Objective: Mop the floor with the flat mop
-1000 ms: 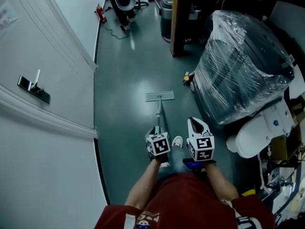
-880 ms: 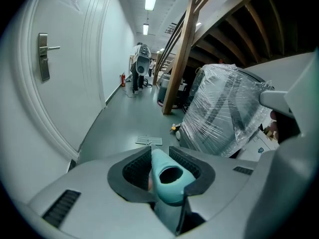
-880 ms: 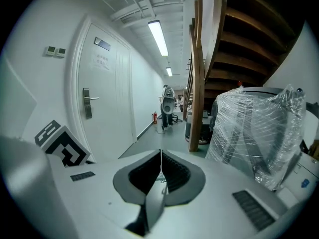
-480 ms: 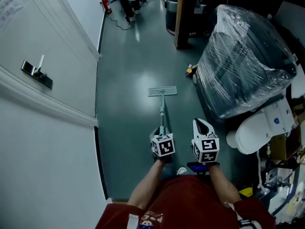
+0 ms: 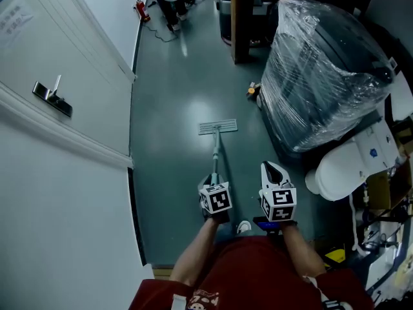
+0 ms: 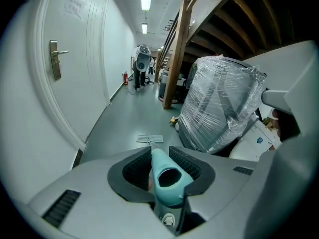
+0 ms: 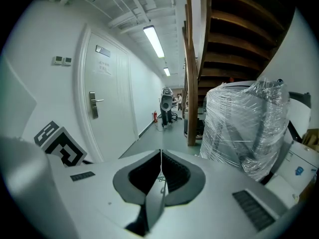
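1. Left gripper (image 5: 211, 181): we find its jaws closed partway round the handle (image 6: 159, 158) of the flat mop (image 5: 216, 152). The ribbed pads touch the handle on both sides. The handle's top end stands just behind the jaws, toward the camera.

2. Right gripper (image 7: 160, 156): we find its jaws brought fully together, pad against pad, with nothing between them. In the head view it sits just to the right of the left gripper, apart from the handle.

3. Condition of the mop:
- The grip at the top is pale teal, widens toward its end and has a rounded hole through it.
- The shaft below it is slim and light-coloured. It runs straight ahead of and down from the left jaws.
- The mop head (image 5: 217, 128) is a flat, pale grey rectangle with fine lines along it. It lies flat on the floor (image 5: 174, 108), well ahead of the left jaws and square across the shaft.
- We cannot tell whether the head is wet or dry.

4. Surroundings: the floor is dark grey-green and glossy, with a light reflection beyond the mop head. A white door (image 5: 39, 44) stands to the left of the left jaws. A large object wrapped in clear film (image 5: 322, 76) stands ahead and to the right of the right jaws. A wooden post (image 5: 240, 18) rises farther ahead of both.
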The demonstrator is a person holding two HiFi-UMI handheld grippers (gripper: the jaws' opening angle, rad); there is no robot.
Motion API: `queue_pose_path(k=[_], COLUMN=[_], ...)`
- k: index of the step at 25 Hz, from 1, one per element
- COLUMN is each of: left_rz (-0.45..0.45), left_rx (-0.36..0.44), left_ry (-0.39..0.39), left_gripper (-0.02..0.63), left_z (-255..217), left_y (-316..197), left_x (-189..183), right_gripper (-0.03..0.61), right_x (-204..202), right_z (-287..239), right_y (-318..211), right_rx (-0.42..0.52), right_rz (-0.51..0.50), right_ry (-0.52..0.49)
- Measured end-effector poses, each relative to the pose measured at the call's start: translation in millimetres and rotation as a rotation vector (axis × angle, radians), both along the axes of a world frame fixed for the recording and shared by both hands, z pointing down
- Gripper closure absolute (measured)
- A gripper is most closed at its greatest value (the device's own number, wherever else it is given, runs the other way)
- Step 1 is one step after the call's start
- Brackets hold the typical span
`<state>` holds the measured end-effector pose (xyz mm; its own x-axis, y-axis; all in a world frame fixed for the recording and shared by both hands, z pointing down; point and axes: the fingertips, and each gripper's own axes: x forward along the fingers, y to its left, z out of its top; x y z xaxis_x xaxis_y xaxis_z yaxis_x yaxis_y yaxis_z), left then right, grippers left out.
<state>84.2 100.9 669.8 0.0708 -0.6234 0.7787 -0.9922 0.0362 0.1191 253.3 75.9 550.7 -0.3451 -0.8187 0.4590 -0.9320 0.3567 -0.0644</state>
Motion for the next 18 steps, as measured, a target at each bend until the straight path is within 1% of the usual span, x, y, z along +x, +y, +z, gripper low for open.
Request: queue_pose_path(k=[4, 10, 14, 18], left_rz=[-0.004, -0.023, -0.041, -0.028], left_rx=[0.012, 0.015, 0.023, 0.012], left_ry=[-0.013, -0.018, -0.019, -0.025], left_gripper=[0.488, 0.488, 0.488, 0.489], left_z=[-7.0, -9.5, -17.7, -16.9], left_y=[27.1, 76.9, 111.0, 142.2], left_x=[21.0, 41.5, 44.6, 46.2], right_gripper=[0.558, 0.558, 0.558, 0.558], right_x=[23.2, 44.8, 45.0, 46.2], right_z=[-4.1, -2.1, 3.3, 4.4], right_y=[23.7, 69.4, 97.6, 121.6], right_rx=[0.015, 0.016, 0.005, -0.003], right_rz=[0.004, -0.01, -0.035, -0.032], right_ry=[-0.023, -0.049, -0.062, -0.067])
